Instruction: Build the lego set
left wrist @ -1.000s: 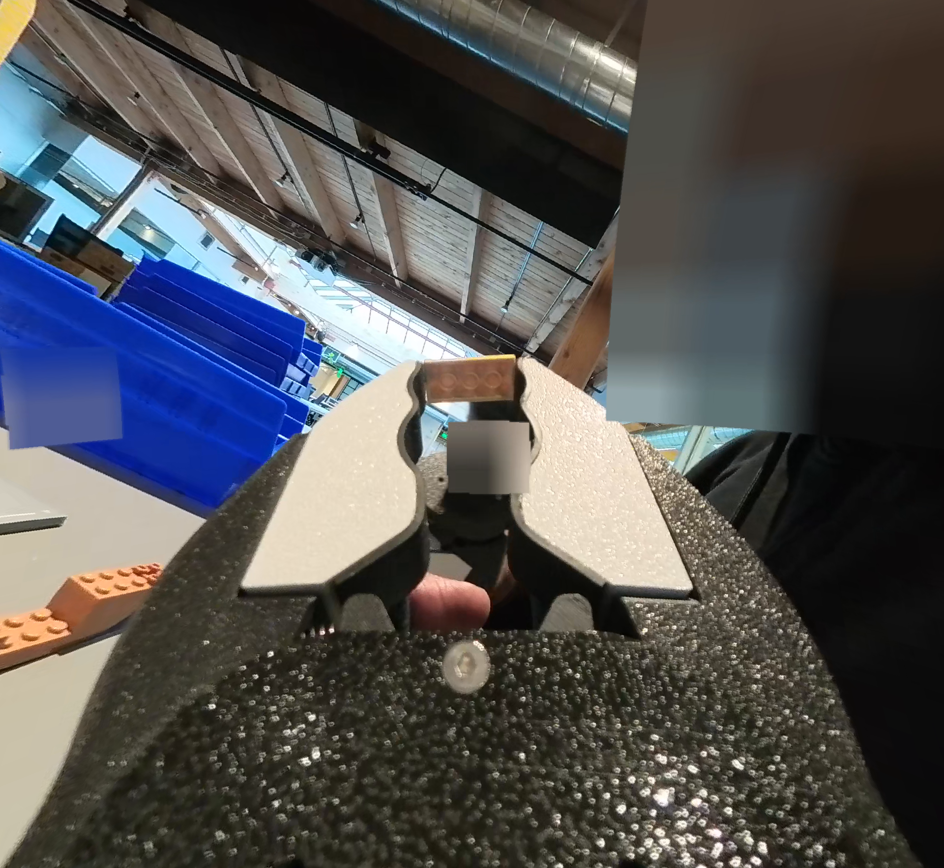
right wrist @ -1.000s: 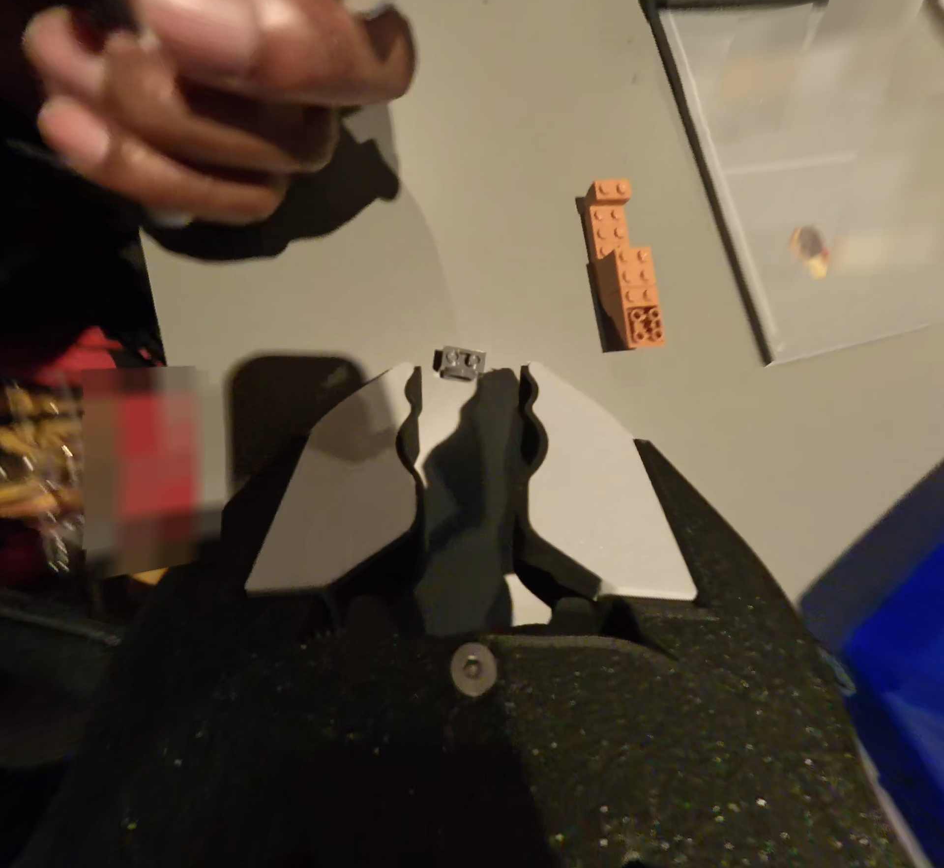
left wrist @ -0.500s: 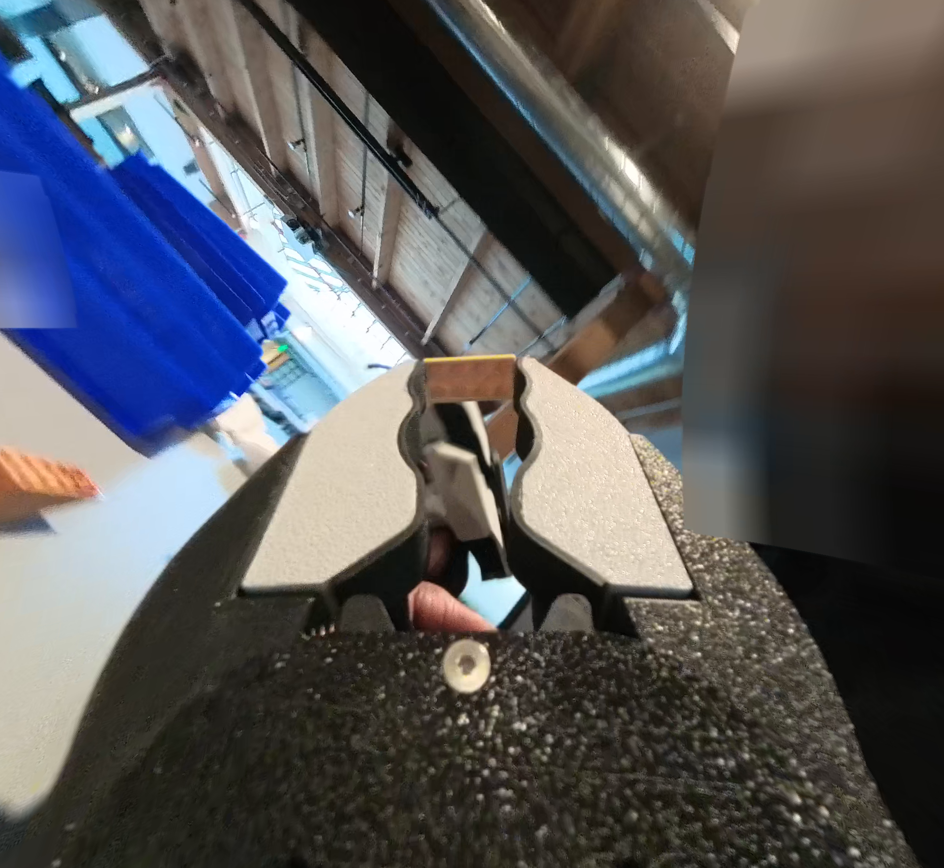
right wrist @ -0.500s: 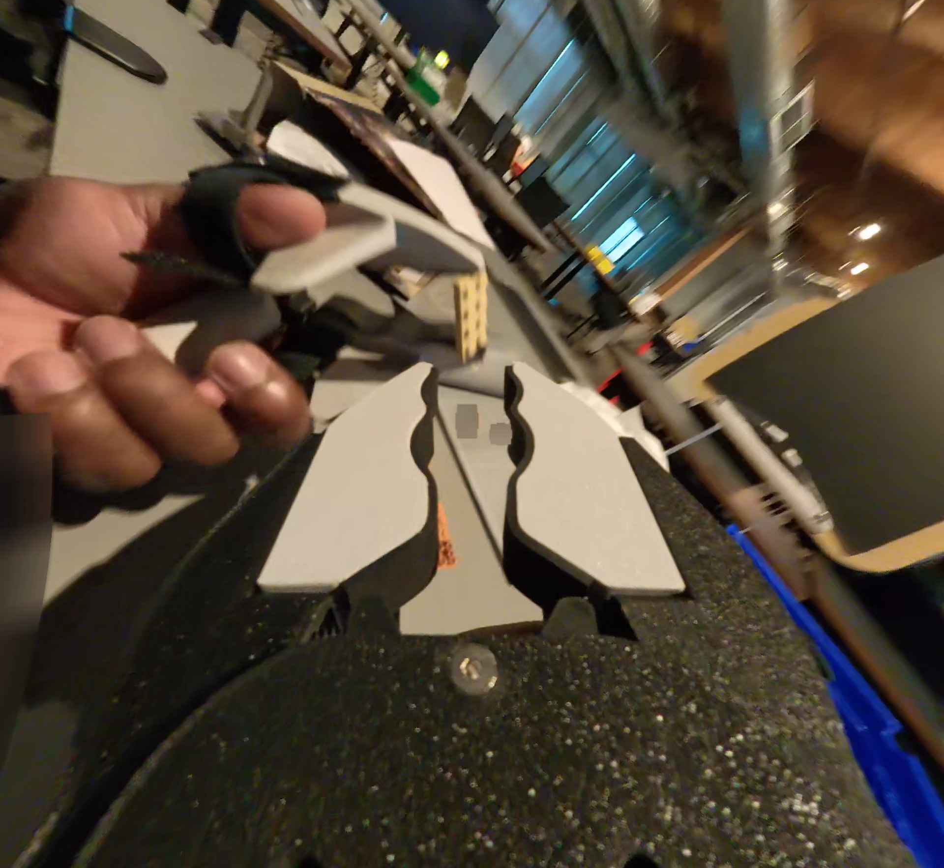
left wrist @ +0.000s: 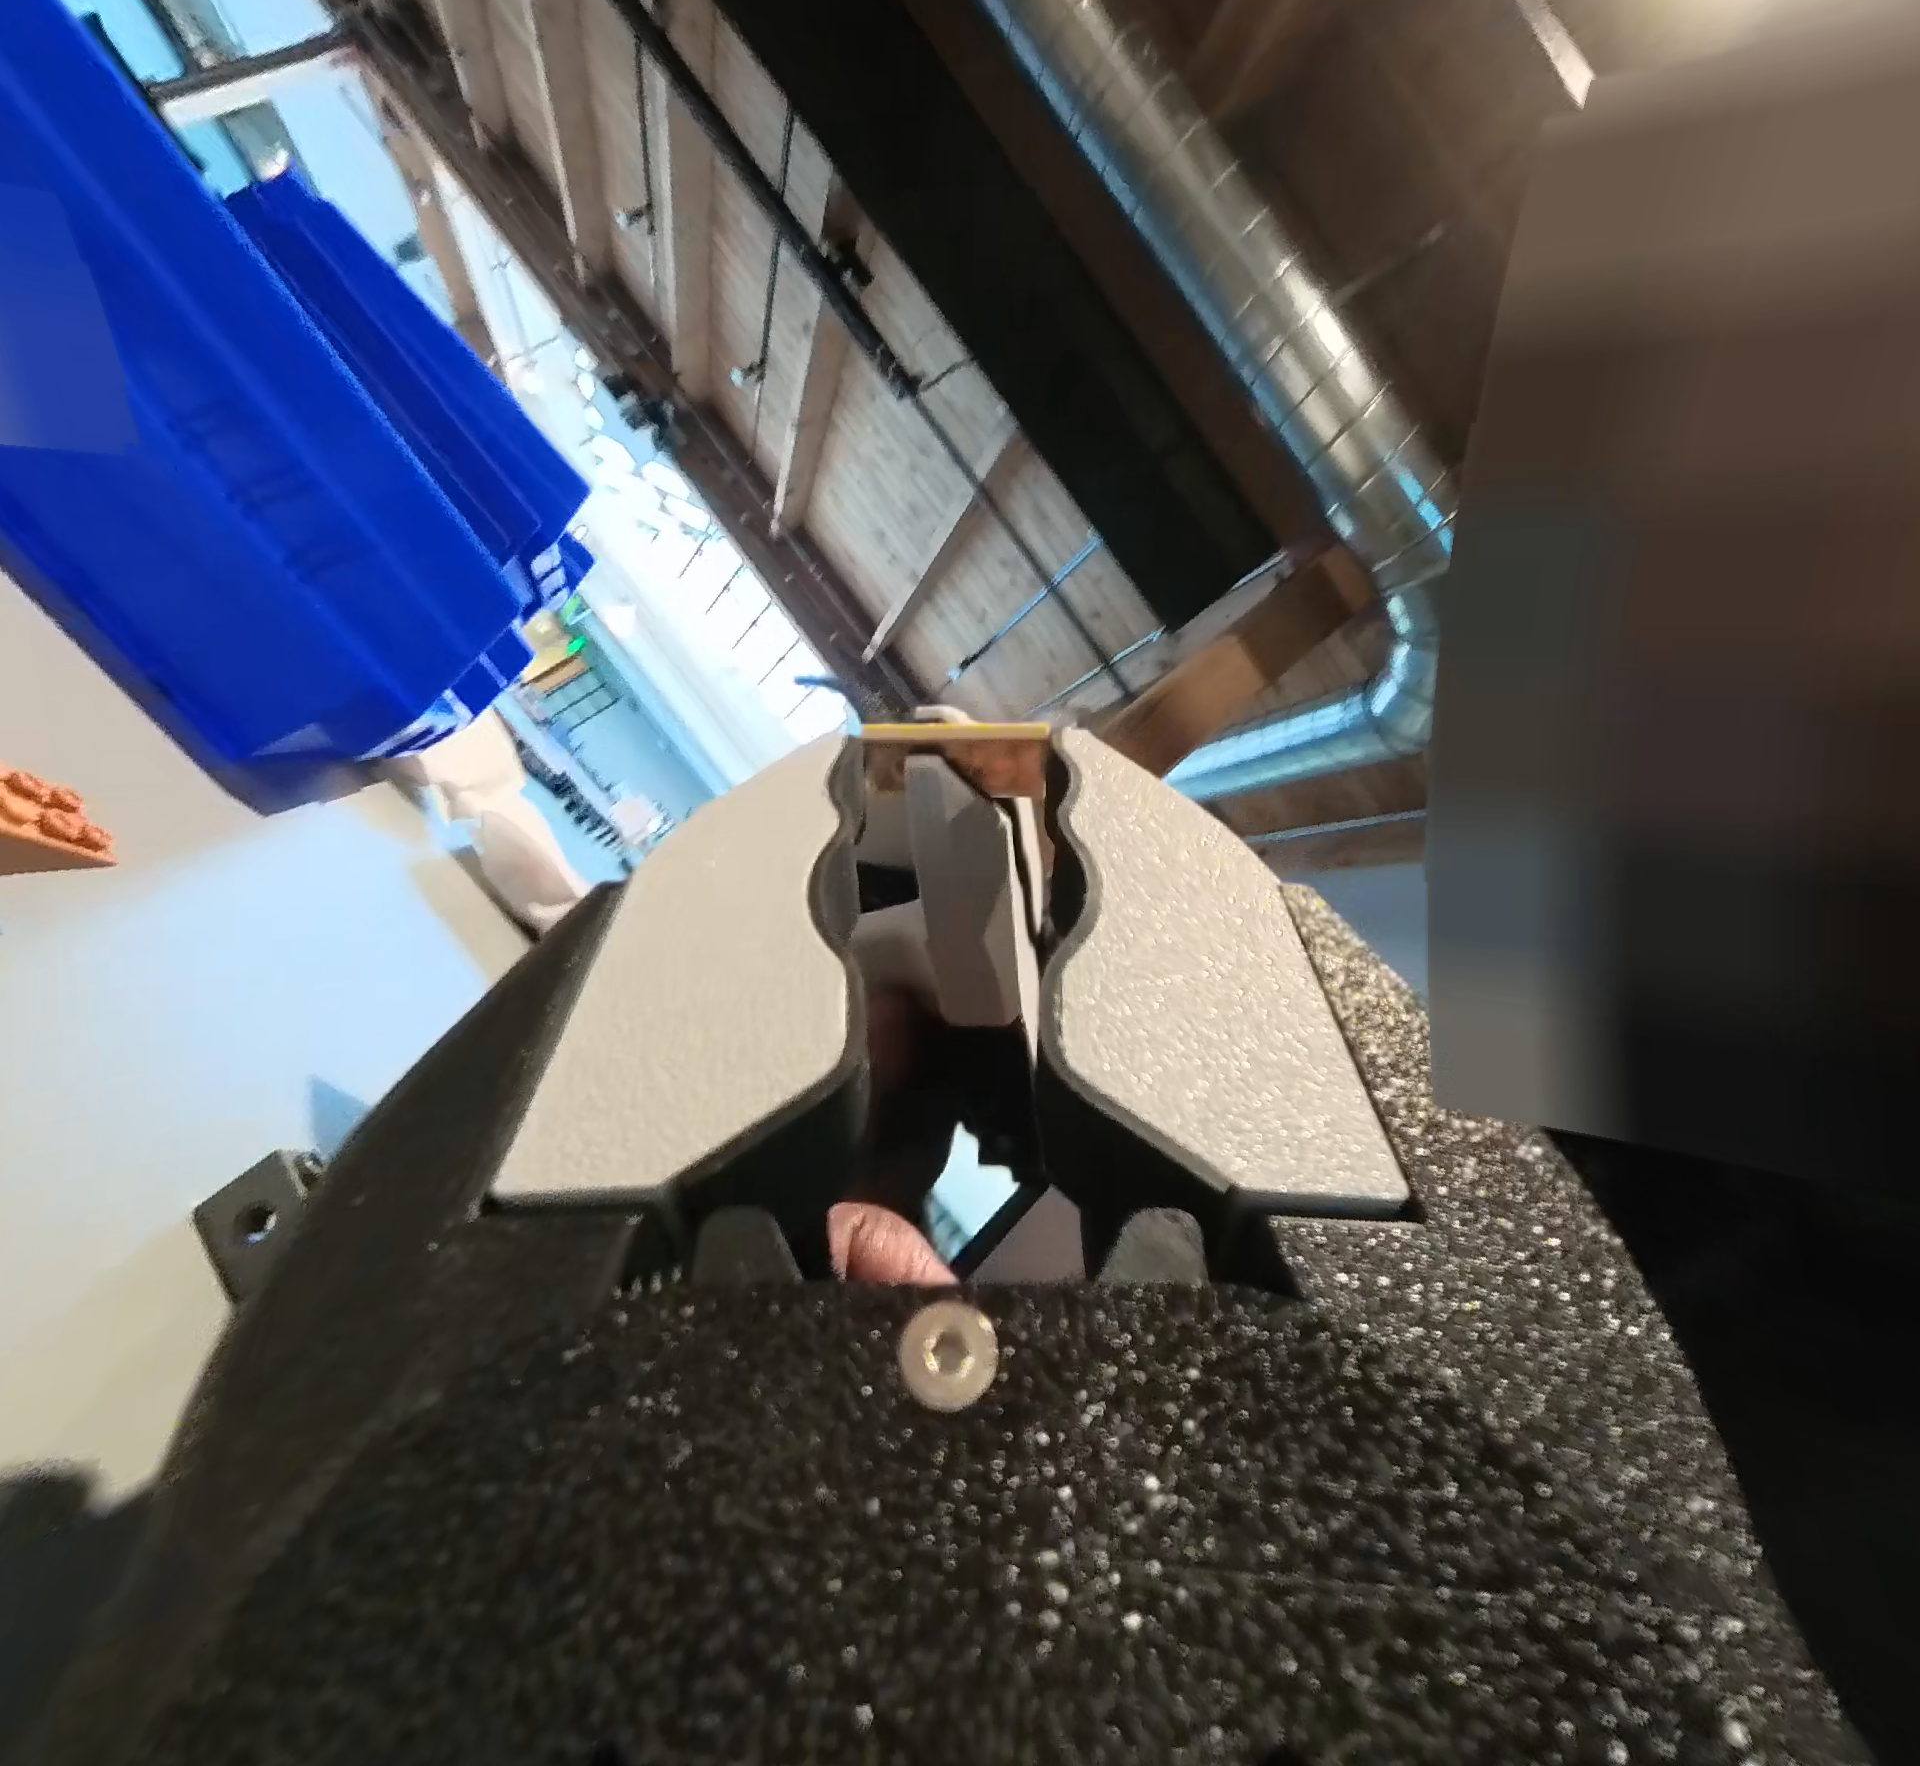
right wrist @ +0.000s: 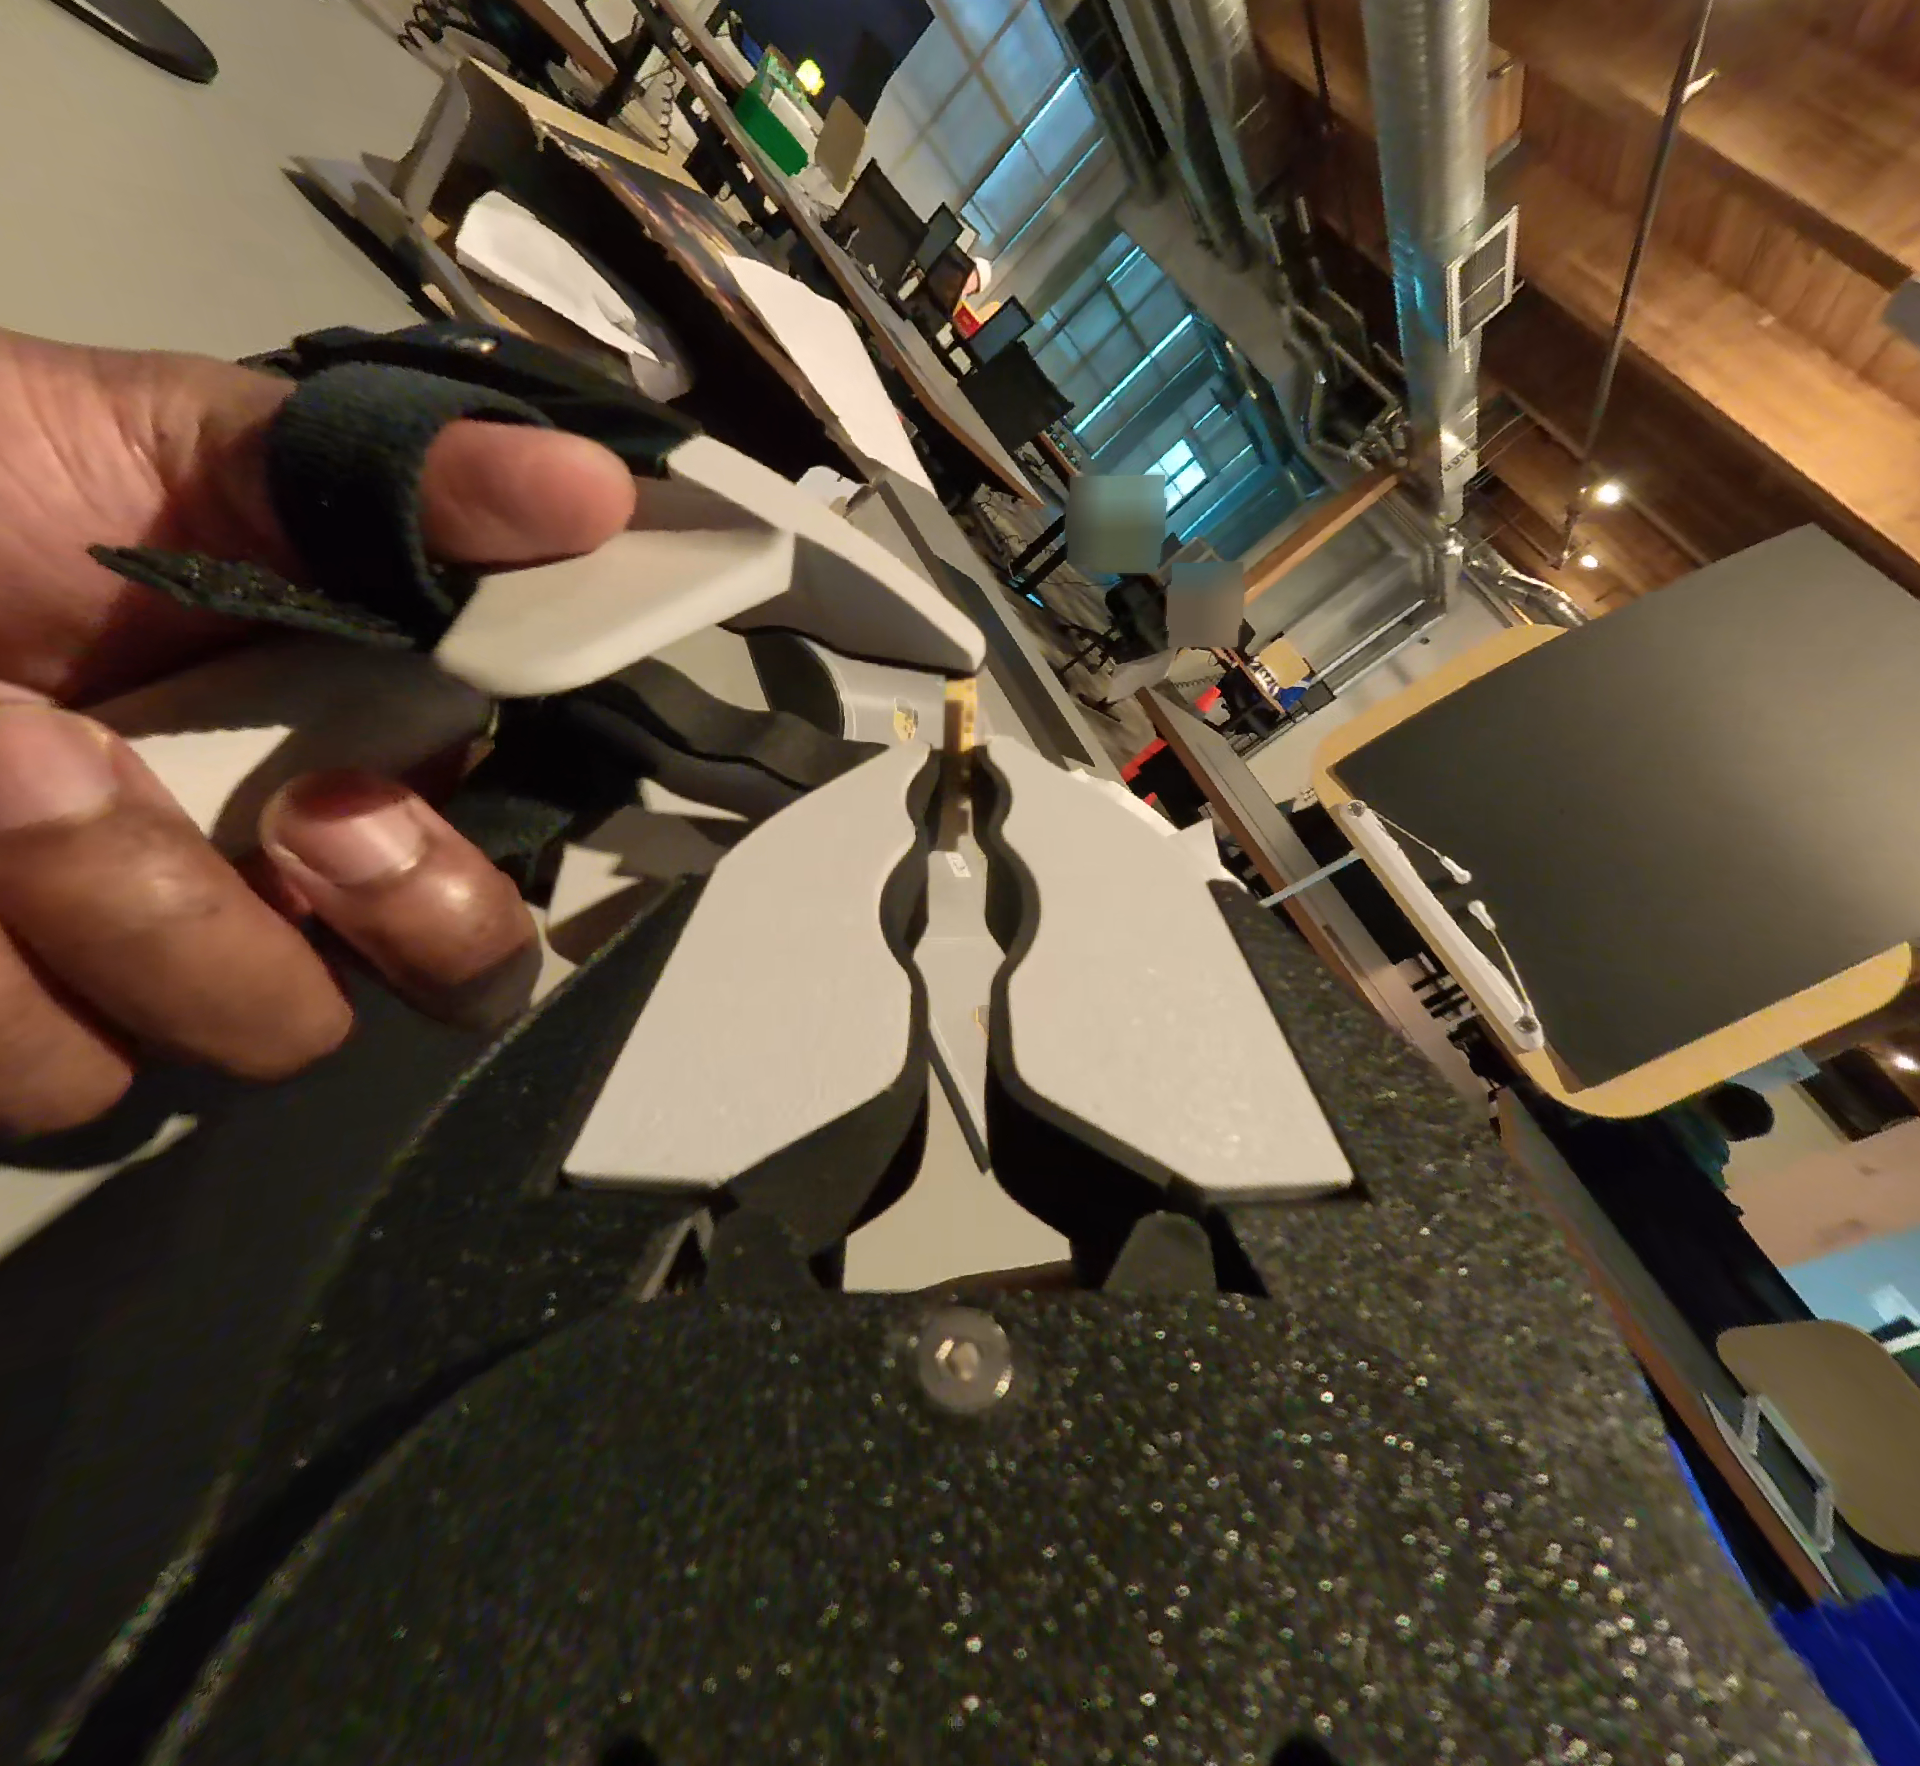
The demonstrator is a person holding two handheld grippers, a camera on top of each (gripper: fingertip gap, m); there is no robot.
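My left gripper (left wrist: 956, 755) is shut on a thin tan lego plate (left wrist: 992, 766) and holds it up in the air, pointing toward the ceiling. In the right wrist view the plate (right wrist: 958, 729) shows edge-on between the tips of my right gripper (right wrist: 958, 766), whose jaws have closed to a narrow gap around it. The left gripper (right wrist: 951, 677), held by a hand (right wrist: 208, 729), meets it from the left. A right gripper finger (left wrist: 961, 895) shows through the left jaws' gap. An orange brick assembly (left wrist: 47, 817) lies on the grey table (left wrist: 208, 968).
Blue bins (left wrist: 260, 469) stand at the table's far side. Desks with monitors (right wrist: 935, 262), a dark board (right wrist: 1662, 833), ducts (left wrist: 1195, 210) and wooden ceiling fill the background. A blurred patch covers the right of the left view.
Both grippers have tilted up from the table and come together. The right gripper's jaws have narrowed around the tan plate that the left gripper holds.
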